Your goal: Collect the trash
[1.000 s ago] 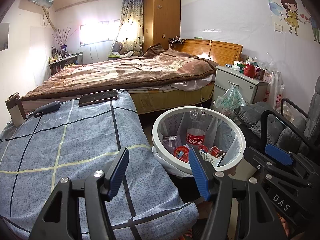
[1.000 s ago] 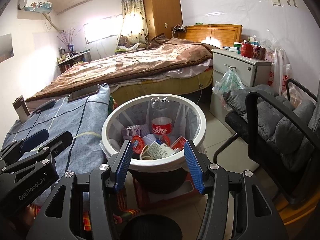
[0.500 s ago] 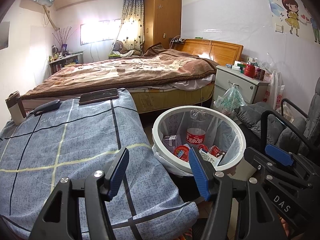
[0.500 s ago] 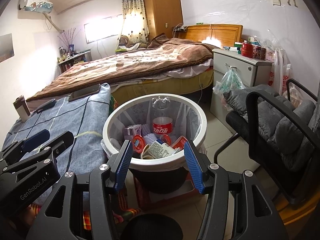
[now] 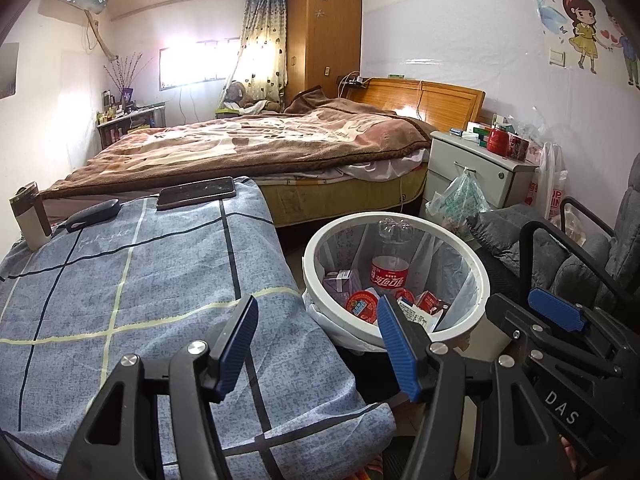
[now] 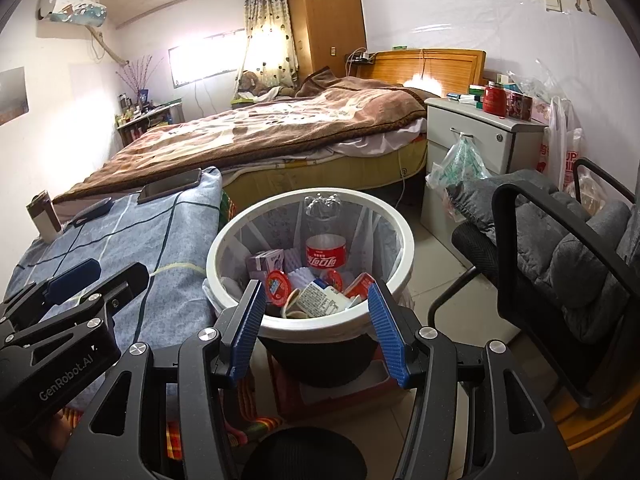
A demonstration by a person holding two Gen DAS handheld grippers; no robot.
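both grippers are spread wide with nothing between their fingers: the left gripper (image 5: 314, 322) hangs over the edge of the blue checked cloth (image 5: 120, 280), the right gripper (image 6: 316, 312) just before the white bin (image 6: 394, 224), where a cola bottle (image 6: 326, 254), cartons and cups lie.

We're standing in a lived-in home bedroom: a bed (image 5: 256, 148) under a brown blanket is filling the middle, a wooden wardrobe (image 5: 324, 36) is rising beside the curtained window (image 5: 196, 60), a nightstand (image 5: 476, 168) is carrying jars and boxes, cartoon stickers (image 5: 584, 32) are brightening the wall, and an air conditioner (image 6: 72, 10) is hanging up near the ceiling.
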